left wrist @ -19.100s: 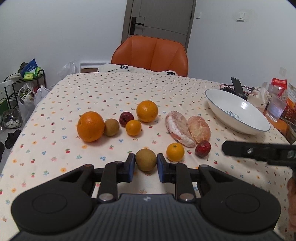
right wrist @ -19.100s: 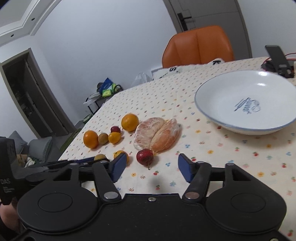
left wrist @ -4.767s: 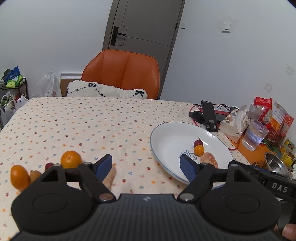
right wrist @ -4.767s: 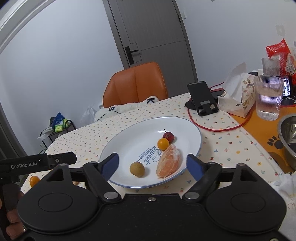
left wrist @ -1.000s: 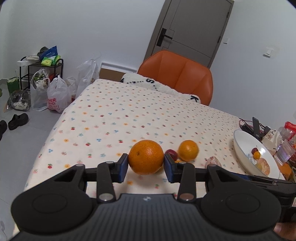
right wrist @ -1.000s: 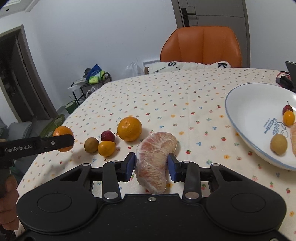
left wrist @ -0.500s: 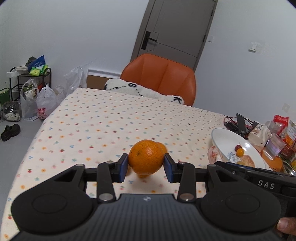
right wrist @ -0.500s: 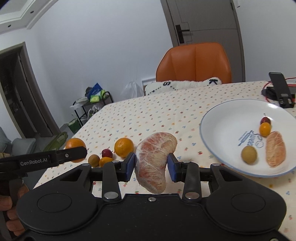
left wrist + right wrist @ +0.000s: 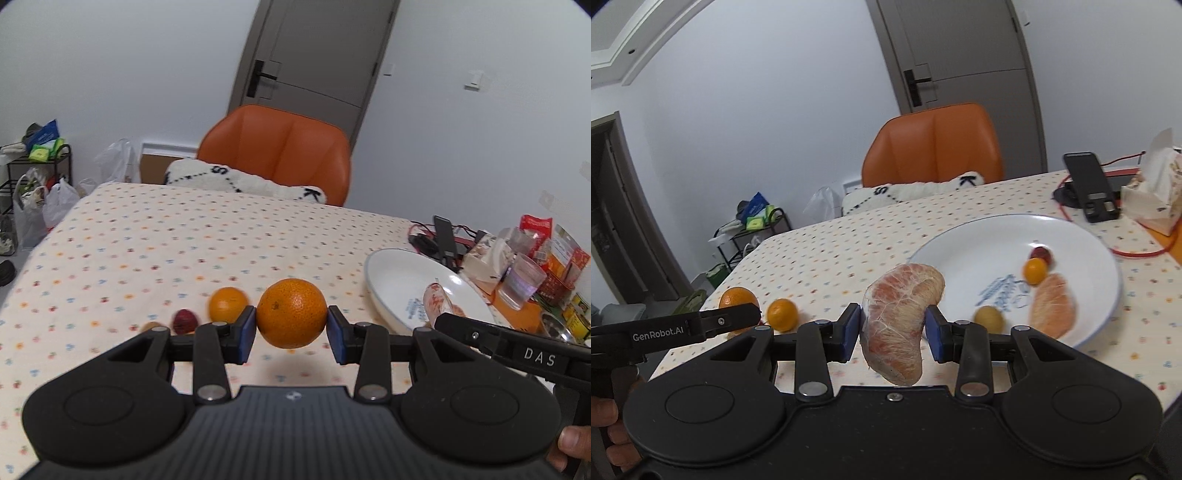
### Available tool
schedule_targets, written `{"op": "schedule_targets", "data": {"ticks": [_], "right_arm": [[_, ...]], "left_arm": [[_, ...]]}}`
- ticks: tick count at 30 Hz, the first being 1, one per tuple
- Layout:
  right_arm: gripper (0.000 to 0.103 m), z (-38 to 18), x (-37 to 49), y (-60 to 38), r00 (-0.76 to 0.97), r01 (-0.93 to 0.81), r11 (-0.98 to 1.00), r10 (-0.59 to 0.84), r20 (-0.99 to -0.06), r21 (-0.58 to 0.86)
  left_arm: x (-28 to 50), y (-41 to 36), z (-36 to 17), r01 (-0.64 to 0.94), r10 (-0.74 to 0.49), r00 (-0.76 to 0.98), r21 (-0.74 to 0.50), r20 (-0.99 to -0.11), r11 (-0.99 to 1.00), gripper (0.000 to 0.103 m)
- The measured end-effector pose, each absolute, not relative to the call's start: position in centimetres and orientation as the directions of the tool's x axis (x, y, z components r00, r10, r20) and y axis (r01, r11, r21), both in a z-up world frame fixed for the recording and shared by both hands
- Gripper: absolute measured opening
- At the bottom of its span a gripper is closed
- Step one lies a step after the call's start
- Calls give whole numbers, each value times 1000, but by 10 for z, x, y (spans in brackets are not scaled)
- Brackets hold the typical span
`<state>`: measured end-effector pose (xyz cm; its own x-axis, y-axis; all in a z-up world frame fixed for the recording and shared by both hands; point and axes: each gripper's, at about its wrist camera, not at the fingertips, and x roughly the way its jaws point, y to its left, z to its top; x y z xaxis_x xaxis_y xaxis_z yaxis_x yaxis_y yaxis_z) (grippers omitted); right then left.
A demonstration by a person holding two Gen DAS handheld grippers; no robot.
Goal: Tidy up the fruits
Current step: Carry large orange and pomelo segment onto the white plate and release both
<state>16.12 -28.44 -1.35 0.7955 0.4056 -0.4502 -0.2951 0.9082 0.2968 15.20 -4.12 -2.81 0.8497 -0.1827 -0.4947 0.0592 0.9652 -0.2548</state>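
Note:
My left gripper [image 9: 291, 334] is shut on a large orange [image 9: 291, 313], held above the dotted tablecloth. My right gripper [image 9: 893, 331] is shut on a peeled pomelo segment [image 9: 899, 321], held just left of the white plate [image 9: 964, 247]. In the plate lie a second pomelo segment [image 9: 1052, 305], a brown round fruit [image 9: 989, 318], a small orange fruit [image 9: 1035, 270] and a dark red fruit [image 9: 1041, 253]. On the cloth to the left stay a smaller orange [image 9: 228, 304], a red fruit [image 9: 183, 321] and a brown fruit [image 9: 150, 326], partly hidden by the fingers.
An orange chair [image 9: 275, 158] with a white cushion stands at the far side. A phone on a stand [image 9: 1089, 192], a red cable, a tissue box [image 9: 1152, 192], a glass [image 9: 521, 280] and snack packets crowd the right side. A person's hand holds each gripper handle.
Both grippers have lifted and swung right toward the plate with their fruit. The plate now lies closer in both views; the fruits left on the cloth have fallen behind.

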Motion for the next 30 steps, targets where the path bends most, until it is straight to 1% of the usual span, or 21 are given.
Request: {"op": "schedule_targets", "data": {"ticks": [24, 26, 28, 29, 30], "right_arm": [[37, -27, 180, -352, 832, -167, 929, 313, -458, 330], [42, -29, 184, -357, 836, -147, 923, 308, -455, 355], [44, -30, 185, -362, 840, -141, 918, 310, -446, 371], [48, -30, 185, -363, 841, -142, 918, 310, -444, 370], [50, -30, 184, -363, 842, -143, 918, 309, -442, 369]], "left_arm": [[191, -110, -34, 142, -242, 816, -225, -525, 964, 39], [195, -113, -35, 146, -243, 812, -218, -530, 965, 39], [200, -117, -36, 152, -244, 808, -211, -536, 966, 39], [202, -119, -36, 155, -246, 807, -209, -538, 966, 39], [205, -121, -36, 158, -247, 805, -206, -539, 966, 39]]}}
